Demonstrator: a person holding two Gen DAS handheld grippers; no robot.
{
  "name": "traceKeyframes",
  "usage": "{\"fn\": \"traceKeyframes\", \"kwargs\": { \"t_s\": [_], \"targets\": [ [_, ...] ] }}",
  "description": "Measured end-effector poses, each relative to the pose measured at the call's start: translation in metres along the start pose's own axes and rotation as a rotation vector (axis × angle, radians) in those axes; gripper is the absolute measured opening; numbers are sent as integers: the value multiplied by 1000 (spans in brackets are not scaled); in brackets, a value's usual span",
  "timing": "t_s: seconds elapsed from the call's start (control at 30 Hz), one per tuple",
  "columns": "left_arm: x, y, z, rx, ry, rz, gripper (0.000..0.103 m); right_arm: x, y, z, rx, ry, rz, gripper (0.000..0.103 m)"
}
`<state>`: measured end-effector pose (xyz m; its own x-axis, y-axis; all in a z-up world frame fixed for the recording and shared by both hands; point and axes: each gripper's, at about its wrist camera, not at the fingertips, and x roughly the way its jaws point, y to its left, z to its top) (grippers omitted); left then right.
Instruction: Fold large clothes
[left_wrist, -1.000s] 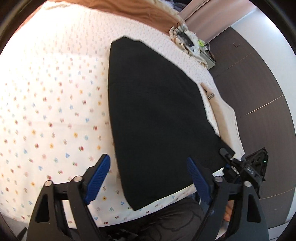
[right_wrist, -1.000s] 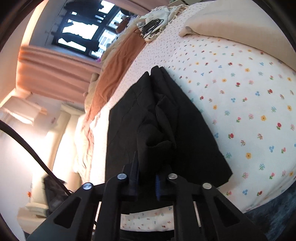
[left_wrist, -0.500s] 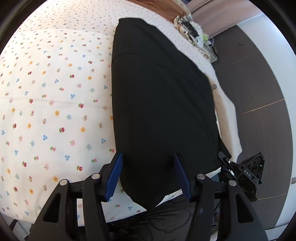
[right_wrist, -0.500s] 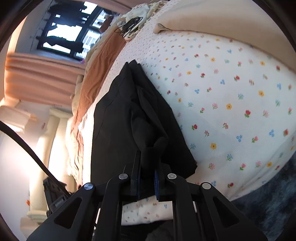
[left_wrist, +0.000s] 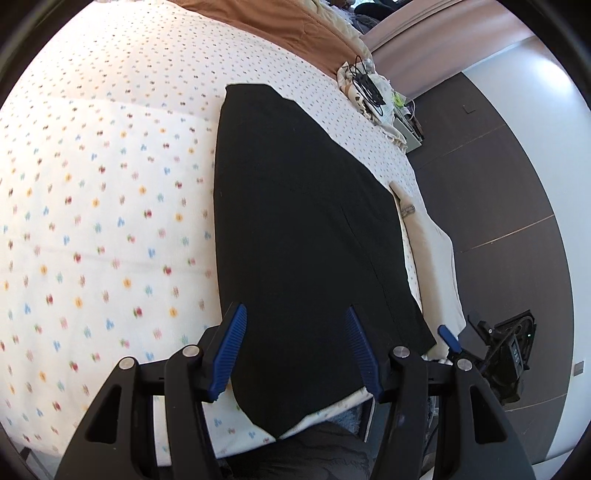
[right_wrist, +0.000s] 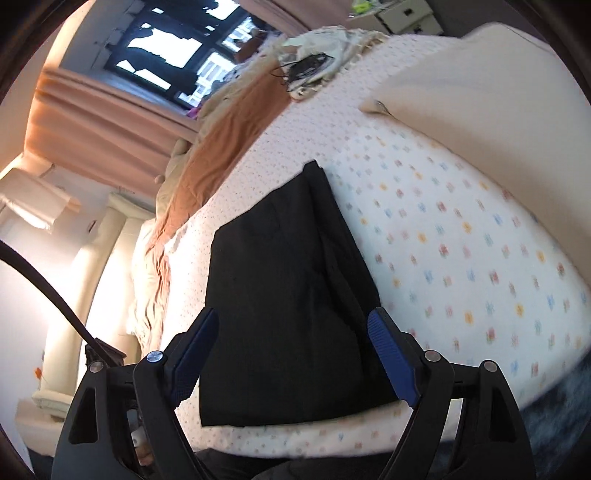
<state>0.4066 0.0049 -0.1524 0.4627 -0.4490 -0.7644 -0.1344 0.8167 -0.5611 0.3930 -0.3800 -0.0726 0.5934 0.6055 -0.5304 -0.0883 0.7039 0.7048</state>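
Observation:
A black garment (left_wrist: 306, 236) lies folded in a long flat strip on the flower-print bed sheet (left_wrist: 110, 221), its near end pointed at the bed's edge. My left gripper (left_wrist: 295, 347) hovers over that near end, open, with the cloth beneath its blue pads and not pinched. In the right wrist view the same garment (right_wrist: 280, 302) lies flat with a doubled layer along its right side. My right gripper (right_wrist: 293, 354) is above its near edge with jaws opening wide and nothing pressed between them. One blue pad (left_wrist: 448, 338) of it shows at the right of the left wrist view.
A brown blanket (left_wrist: 295, 33) crosses the far side of the bed. Cream cloth with black cables (left_wrist: 365, 88) sits at the far corner. A cream pillow (right_wrist: 480, 110) lies beside the garment. Dark wood panelling (left_wrist: 498, 184) runs past the bed; a window with curtains (right_wrist: 92, 122) is beyond.
My right gripper let go of the bunched black fold, spread its jaws wide and lifted; the garment now lies flat. My left jaws narrowed a second ago and then stayed the same.

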Motion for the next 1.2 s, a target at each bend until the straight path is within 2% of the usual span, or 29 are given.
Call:
{"fn": "traceKeyframes", "kwargs": {
  "t_s": [0.3,0.47,0.6,0.77,0.9,0.93,1.03,1.2],
  "targets": [
    [26,22,55,-30,-14,39,57,80,-7,60,-60,150,-18,82],
    [50,36,80,-57,-9,42,57,131,-12,85,-61,251,37,82],
    [73,44,95,-56,2,47,57,163,-21,105,-64,305,35,82],
    [92,51,107,-50,-4,59,57,200,-30,115,-32,359,89,82],
    [104,54,114,-48,-14,46,57,223,-26,124,-40,335,100,80],
    [106,54,116,-45,-16,45,57,228,-25,126,-42,336,100,77],
    [115,52,125,-40,-13,49,57,251,-19,129,-46,383,119,67],
    [126,50,136,-33,-2,65,57,281,-8,133,-70,476,165,67]
  ]
}}
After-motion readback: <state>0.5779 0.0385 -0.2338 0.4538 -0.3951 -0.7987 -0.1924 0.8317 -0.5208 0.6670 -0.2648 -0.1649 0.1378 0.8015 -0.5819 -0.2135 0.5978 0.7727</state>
